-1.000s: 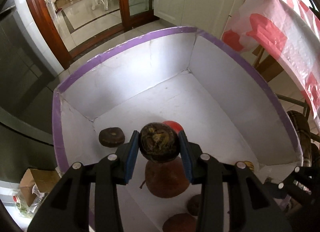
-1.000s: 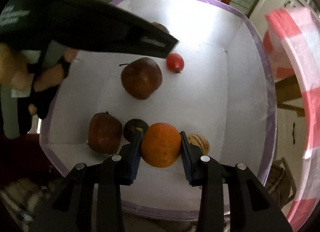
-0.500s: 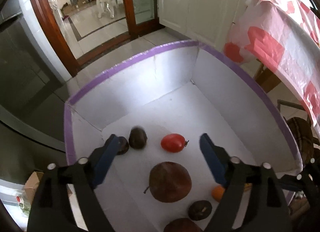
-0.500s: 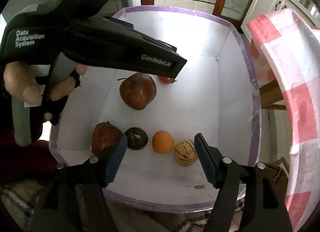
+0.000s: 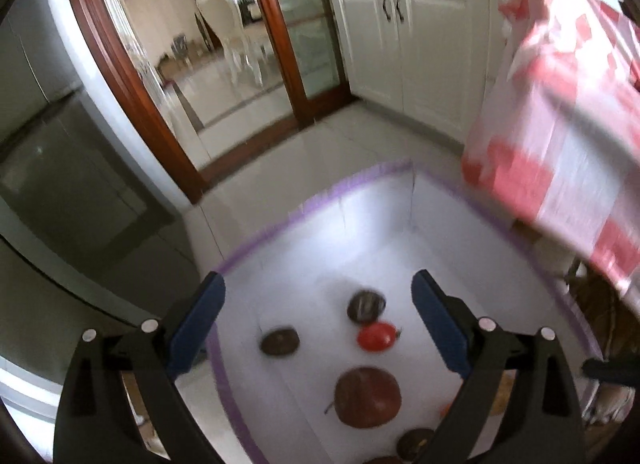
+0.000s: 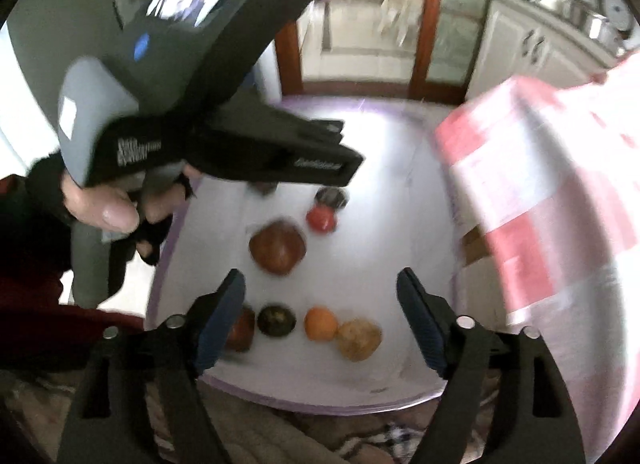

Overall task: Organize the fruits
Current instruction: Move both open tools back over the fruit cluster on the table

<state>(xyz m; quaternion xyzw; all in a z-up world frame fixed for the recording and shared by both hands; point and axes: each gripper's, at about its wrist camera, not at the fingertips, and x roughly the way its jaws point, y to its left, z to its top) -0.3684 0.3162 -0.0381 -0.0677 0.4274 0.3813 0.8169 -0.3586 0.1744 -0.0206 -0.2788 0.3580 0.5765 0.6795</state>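
Both grippers have just let go and lifted. The left gripper (image 5: 318,328) has opened its fingers wide, its dark round fruit (image 5: 365,305) now lying just above the tomato (image 5: 377,336). The right gripper (image 6: 320,322) has likewise opened, leaving the orange (image 6: 320,323) in the bottom row, seemingly touching the striped fruit (image 6: 359,338). The box (image 5: 280,230) walls stand well clear; room lies at centre right.

white box (image 5: 360,224) edged in purple — red tomato (image 5: 376,337), orange fruit (image 6: 320,323), pink-checked cloth (image 5: 560,144).
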